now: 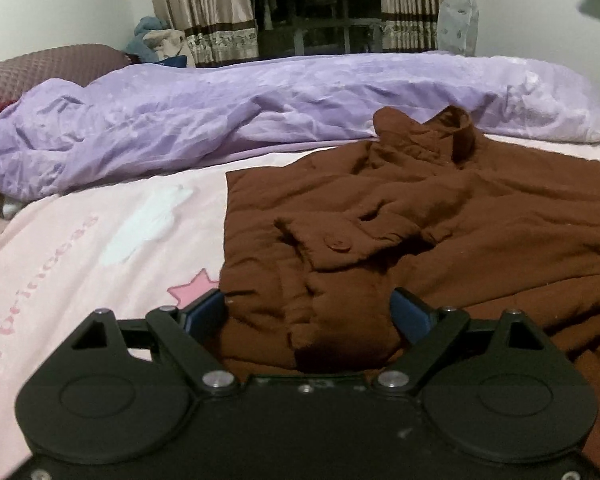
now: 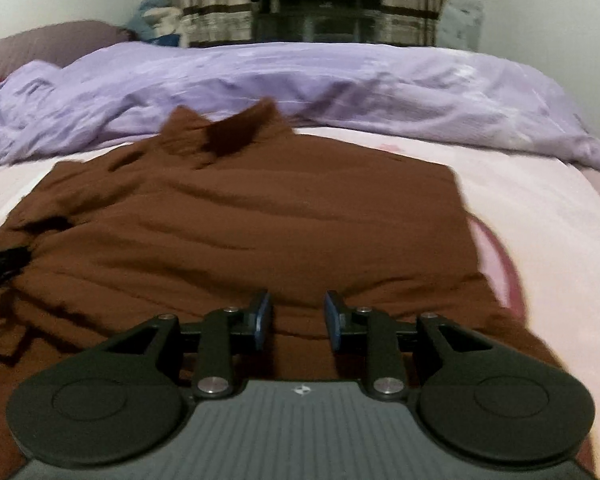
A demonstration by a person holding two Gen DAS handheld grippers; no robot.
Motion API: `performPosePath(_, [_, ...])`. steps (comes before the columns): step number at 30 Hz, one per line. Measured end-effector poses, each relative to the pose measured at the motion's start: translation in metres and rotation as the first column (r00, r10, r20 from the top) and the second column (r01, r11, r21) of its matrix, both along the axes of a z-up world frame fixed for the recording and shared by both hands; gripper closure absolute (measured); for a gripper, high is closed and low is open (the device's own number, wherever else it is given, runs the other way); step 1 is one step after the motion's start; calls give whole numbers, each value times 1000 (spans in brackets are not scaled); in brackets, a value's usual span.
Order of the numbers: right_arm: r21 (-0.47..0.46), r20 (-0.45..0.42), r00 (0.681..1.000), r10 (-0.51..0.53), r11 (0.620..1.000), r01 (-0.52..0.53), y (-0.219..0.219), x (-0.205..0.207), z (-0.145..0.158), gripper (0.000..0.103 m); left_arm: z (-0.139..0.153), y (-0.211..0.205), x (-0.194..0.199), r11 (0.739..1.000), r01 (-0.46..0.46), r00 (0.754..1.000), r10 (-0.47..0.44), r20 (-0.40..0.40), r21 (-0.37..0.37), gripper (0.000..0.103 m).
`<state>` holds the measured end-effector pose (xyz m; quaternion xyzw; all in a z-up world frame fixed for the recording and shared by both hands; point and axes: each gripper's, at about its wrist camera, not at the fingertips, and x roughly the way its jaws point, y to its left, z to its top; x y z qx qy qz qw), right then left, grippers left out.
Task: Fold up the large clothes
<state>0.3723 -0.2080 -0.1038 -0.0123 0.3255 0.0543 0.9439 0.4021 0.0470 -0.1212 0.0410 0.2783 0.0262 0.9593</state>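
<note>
A brown coat (image 1: 440, 216) is seen spread on a pink bed sheet (image 1: 100, 240), with its collar (image 1: 456, 128) turned toward a rumpled purple duvet (image 1: 220, 120) at the far side and its hem toward the cameras, so the long axis is judged to run from the near edge of the bed away to the duvet. One sleeve, marked by a buttoned cuff (image 1: 336, 244), is laid across the front of the body, which suggests that the sleeves are being folded in and the body fold is not yet done. The left claw (image 1: 308, 316) is held wide apart, with a bunch of brown fabric lying between its blue pads (image 1: 406, 314) but not pinched. The right claw (image 2: 296, 316) is set at a narrower gap, low over the hem region near the coat's right side, and nothing is gripped by it. The right-wrist view is blurred. For the next move, a closing on the near edge by both claws would likely be called for, followed by a lift toward the collar so that the coat is halved across its length.
</note>
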Motion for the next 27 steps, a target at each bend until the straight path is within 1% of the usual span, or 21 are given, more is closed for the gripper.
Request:
performPosePath(5, [7, -5, 998, -56, 998, 56, -32, -5, -3, 71, 2, 7, 0, 1000, -4, 1000, 3, 10, 22, 10])
performPosePath(8, [13, -9, 997, -71, 997, 71, -43, -4, -4, 71, -1, 17, 1, 998, -30, 999, 29, 24, 59, 10])
performPosePath(10, [16, -12, 997, -74, 997, 74, -45, -5, -4, 71, -5, 28, 2, 998, -42, 999, 42, 11, 45, 10])
performPosePath(12, [-3, -13, 997, -83, 997, 83, -44, -4, -3, 71, -7, 34, 2, 999, -45, 999, 45, 3, 27, 10])
performPosePath(14, [-49, -3, 994, -109, 993, 108, -40, -5, 0, 71, -4, 33, -2, 997, -62, 998, 62, 10, 44, 10])
performPosePath(15, [-65, 9, 992, -124, 990, 124, -38, -8, 4, 71, 1, 30, -6, 995, -73, 997, 71, 23, 64, 13])
performPosePath(16, [-66, 15, 992, -127, 990, 128, -37, -11, 7, 68, 7, 25, -11, 995, -68, 997, 66, 36, 76, 13])
performPosePath(17, [-65, 21, 992, -128, 989, 129, -33, -15, 12, 67, 15, 21, -18, 996, -49, 998, 45, 50, 73, 13])
performPosePath(19, [-51, 40, 995, -90, 994, 92, -21, -26, 21, 65, 28, 10, -31, 999, -16, 998, 13, 68, 47, 13])
performPosePath(22, [-38, 50, 999, -19, 999, 21, 6, -44, 25, 55, 36, -12, -50, 999, 29, 997, -30, 73, 17, 13])
performPosePath(23, [-22, 49, 999, 6, 1000, -4, 16, -49, 24, 52, 36, -21, -55, 999, 44, 996, -45, 74, 17, 13])
performPosePath(25, [9, 30, 998, 58, 998, -58, 34, -56, 18, 52, 32, -44, -63, 996, 69, 995, -73, 67, 59, 13])
performPosePath(27, [27, 15, 997, 79, 996, -79, 49, -60, 11, 52, 24, -59, -70, 991, 98, 991, -105, 79, 87, 13])
